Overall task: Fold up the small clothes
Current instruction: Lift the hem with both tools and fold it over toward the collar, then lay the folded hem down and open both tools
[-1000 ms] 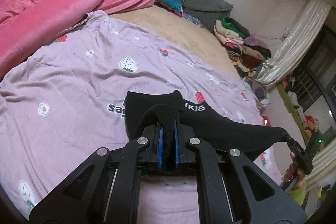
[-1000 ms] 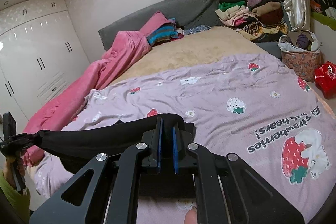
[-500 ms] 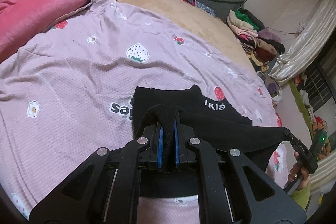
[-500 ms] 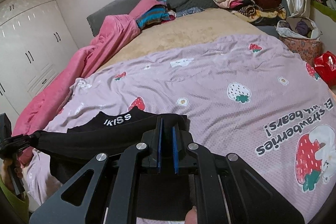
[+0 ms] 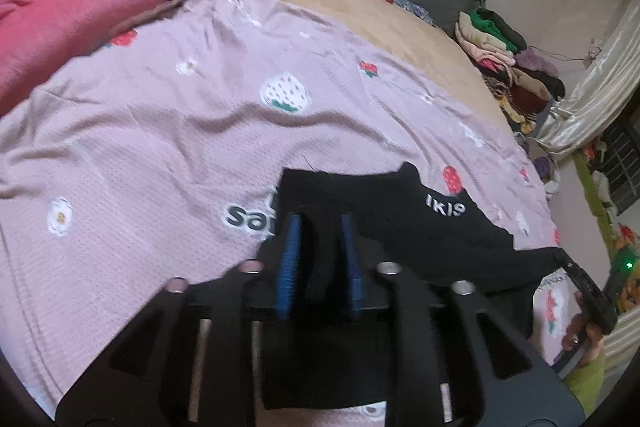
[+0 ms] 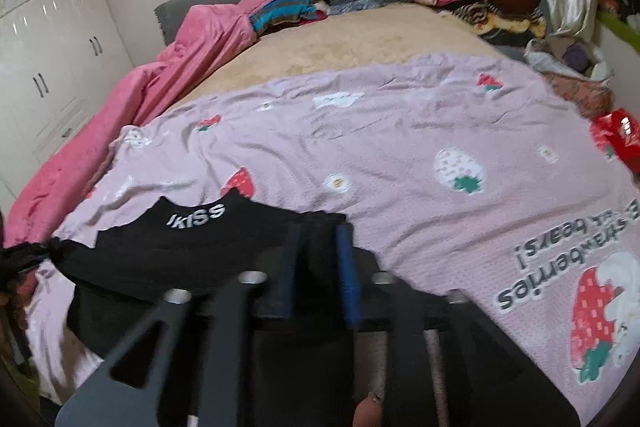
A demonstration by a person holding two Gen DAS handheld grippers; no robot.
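Left wrist: left claw (image 5: 320, 227) opening (black garment (image 5: 400, 223) between pads).

Both claws, left claw (image 5: 320, 247) and right claw (image 6: 320, 259), opening; black garment (image 5: 440, 227) lowered onto bedspread.

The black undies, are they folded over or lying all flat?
Folded over. The black undies lie doubled on the purple strawberry sheet: a top layer covers the part below, with the lettered waistband showing at the far edge.
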